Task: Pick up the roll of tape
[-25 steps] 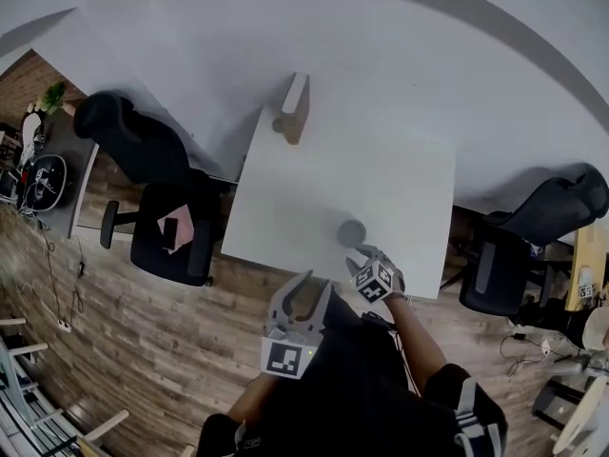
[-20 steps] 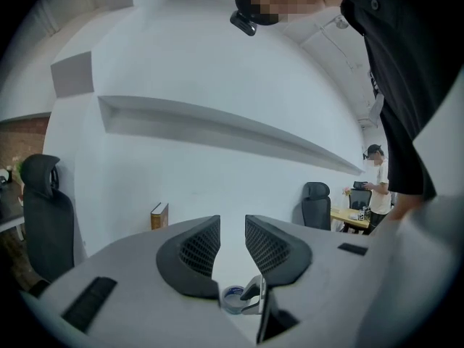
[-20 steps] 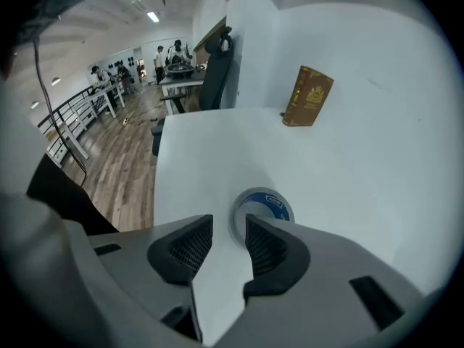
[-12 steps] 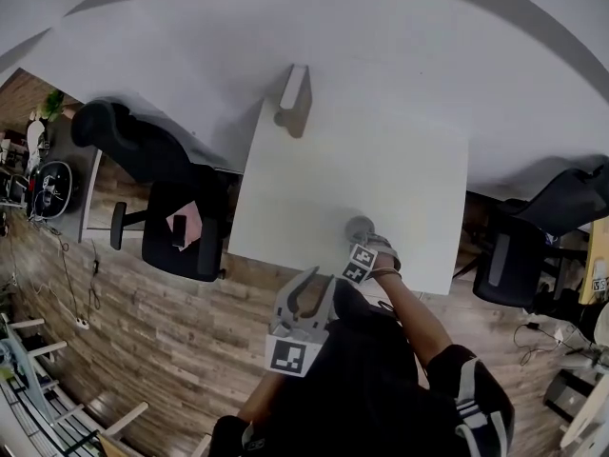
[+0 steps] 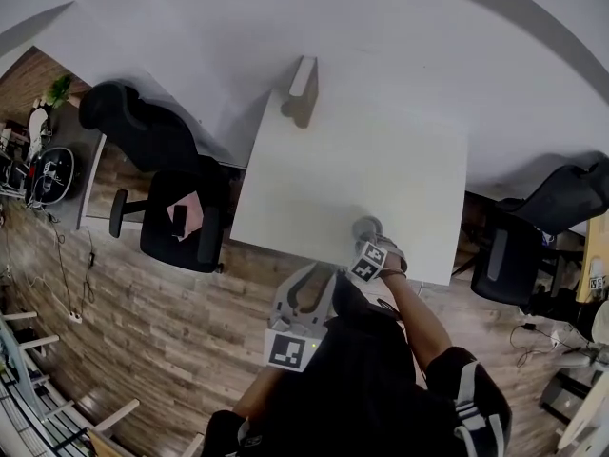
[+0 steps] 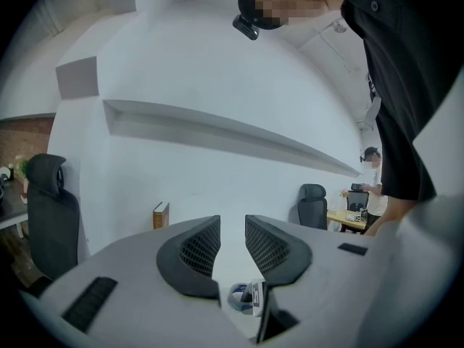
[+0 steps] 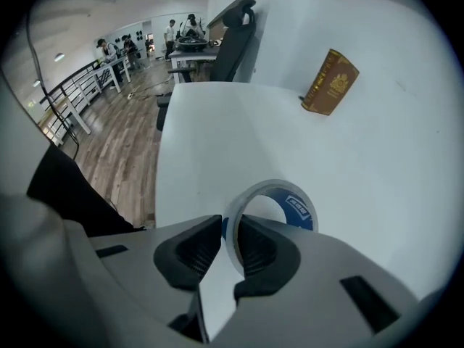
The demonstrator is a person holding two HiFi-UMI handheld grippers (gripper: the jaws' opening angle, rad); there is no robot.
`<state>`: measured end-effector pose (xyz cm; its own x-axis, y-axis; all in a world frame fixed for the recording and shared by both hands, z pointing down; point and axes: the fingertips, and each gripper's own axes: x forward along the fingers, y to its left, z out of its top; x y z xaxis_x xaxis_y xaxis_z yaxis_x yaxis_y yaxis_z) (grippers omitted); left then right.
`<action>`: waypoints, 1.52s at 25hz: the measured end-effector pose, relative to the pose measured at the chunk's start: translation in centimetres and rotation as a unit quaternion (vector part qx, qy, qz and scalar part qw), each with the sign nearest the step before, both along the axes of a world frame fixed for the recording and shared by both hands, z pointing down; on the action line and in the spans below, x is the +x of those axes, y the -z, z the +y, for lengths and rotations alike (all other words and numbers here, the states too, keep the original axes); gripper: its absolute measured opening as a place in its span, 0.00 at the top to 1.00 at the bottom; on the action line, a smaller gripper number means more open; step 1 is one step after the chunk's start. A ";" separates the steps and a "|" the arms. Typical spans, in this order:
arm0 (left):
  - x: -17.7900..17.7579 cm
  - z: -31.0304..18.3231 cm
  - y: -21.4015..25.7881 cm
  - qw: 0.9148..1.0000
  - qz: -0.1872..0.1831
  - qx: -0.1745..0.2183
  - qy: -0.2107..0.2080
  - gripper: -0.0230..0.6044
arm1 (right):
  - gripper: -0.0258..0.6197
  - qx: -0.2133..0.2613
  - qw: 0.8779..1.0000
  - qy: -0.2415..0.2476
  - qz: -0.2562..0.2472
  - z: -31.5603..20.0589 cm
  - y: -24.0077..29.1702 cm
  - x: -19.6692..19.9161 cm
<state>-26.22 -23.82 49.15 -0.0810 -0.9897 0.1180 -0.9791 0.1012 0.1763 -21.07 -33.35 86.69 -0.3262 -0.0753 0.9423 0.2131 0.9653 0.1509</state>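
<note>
The roll of tape [image 5: 366, 227], clear with a blue core, lies flat near the front edge of the white table [image 5: 381, 160]. My right gripper [image 5: 367, 239] points steeply down onto it. In the right gripper view its jaws are closing with the near wall of the roll of tape [image 7: 293, 207] between them, and both pads [image 7: 254, 245] sit against that wall. My left gripper [image 5: 314, 272] hangs in front of the table edge, level, open and empty. In the left gripper view the left gripper [image 6: 232, 230] looks across the table, with the roll of tape [image 6: 243, 298] low beneath its jaws.
A brown book [image 5: 303, 89] stands at the table's far edge against the white wall, also the book [image 7: 330, 82] in the right gripper view. Black office chairs stand left [image 5: 176, 222] and right [image 5: 533, 236] of the table. Wooden floor lies below.
My right gripper dropped from just short of the roll down onto it, and its jaws came together over the roll's near wall. The left gripper stayed about where it was.
</note>
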 end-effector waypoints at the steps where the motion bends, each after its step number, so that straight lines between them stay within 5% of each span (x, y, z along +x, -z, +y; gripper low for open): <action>1: 0.4 0.9 0.1 1.000 0.002 0.004 -0.001 0.78 | 0.84 -0.001 1.000 -0.012 -0.011 0.6 0.8 0.6; 4: 1.4 4.3 0.0 1.000 0.000 0.007 -0.006 0.78 | 0.84 -0.015 0.995 -0.070 -0.071 2.9 4.4 2.1; 7: 2.5 7.9 -0.4 1.000 -0.008 0.003 -0.009 0.81 | 0.85 -0.033 0.976 -0.143 -0.162 5.1 9.8 3.6; 13: 5.3 13.0 -0.4 0.999 0.005 0.007 -0.034 0.87 | 0.85 -0.062 0.902 -0.270 -0.330 9.8 21.6 9.0; 20: 8.3 14.5 1.4 0.999 0.001 0.040 -0.034 0.93 | 0.85 -0.037 0.833 -0.288 -0.470 12.9 32.9 14.6; 24: 10.6 14.6 1.7 0.998 -0.010 0.046 -0.047 0.93 | 0.86 -0.021 0.805 -0.296 -0.513 14.2 36.6 18.1; 28: 12.1 14.0 1.4 0.997 -0.029 0.041 -0.051 0.93 | 0.86 -0.027 0.792 -0.306 -0.528 14.3 37.2 20.1; 38: 14.6 11.8 2.0 0.996 -0.045 0.042 -0.062 0.93 | 0.87 -0.032 0.790 -0.302 -0.533 13.2 37.3 22.1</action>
